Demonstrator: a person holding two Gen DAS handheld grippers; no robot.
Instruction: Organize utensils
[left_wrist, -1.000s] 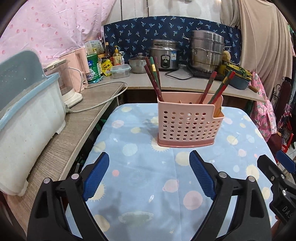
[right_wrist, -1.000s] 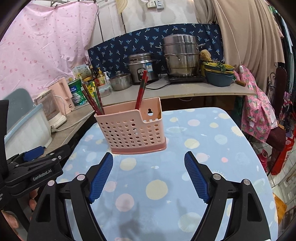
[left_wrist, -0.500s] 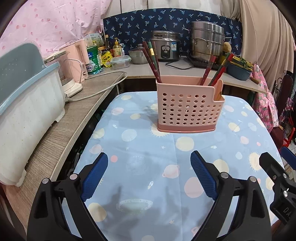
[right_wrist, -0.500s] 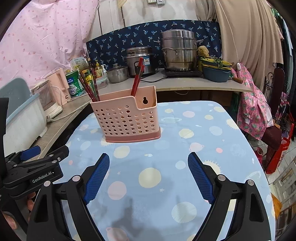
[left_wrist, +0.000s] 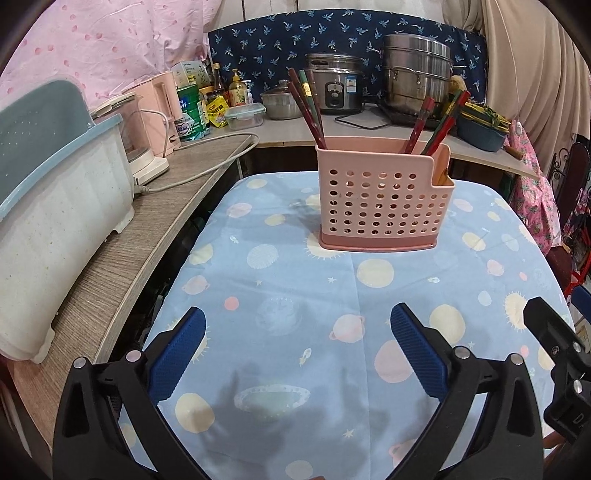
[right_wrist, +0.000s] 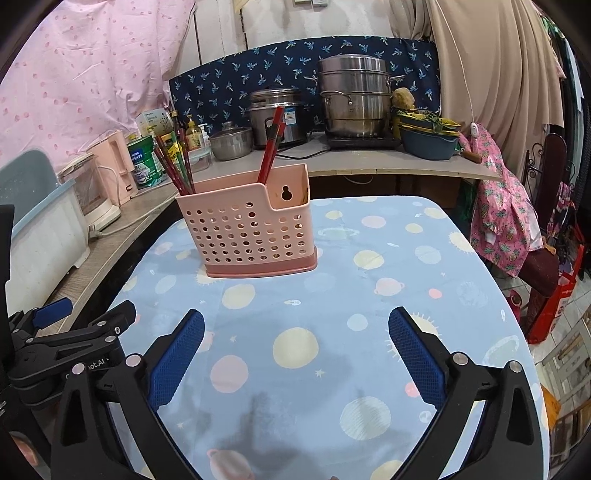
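A pink perforated utensil holder (left_wrist: 380, 199) (right_wrist: 251, 232) stands upright on the table with the planet-print cloth (left_wrist: 295, 295) (right_wrist: 369, 280). Dark red chopsticks (left_wrist: 308, 109) (right_wrist: 177, 168) lean out of its left end, and more red chopsticks (left_wrist: 432, 125) (right_wrist: 271, 144) stand toward its right side. My left gripper (left_wrist: 295, 350) hovers over the cloth in front of the holder, jaws opening wide, nothing between them. My right gripper (right_wrist: 295, 350) does the same to its right, jaws opening, also with nothing between them. Each gripper shows at the edge of the other's view.
A wooden counter (left_wrist: 122, 266) runs along the left with a white and blue bin (left_wrist: 55, 206), a pink kettle (left_wrist: 162, 110) and a cable. Pots (right_wrist: 354, 96), a rice cooker (left_wrist: 336, 88) and jars crowd the back counter. Pink clothing (right_wrist: 502, 221) hangs right of the table.
Both grippers' jaws have spread a little wider. The holder now sits higher and farther off in both views.
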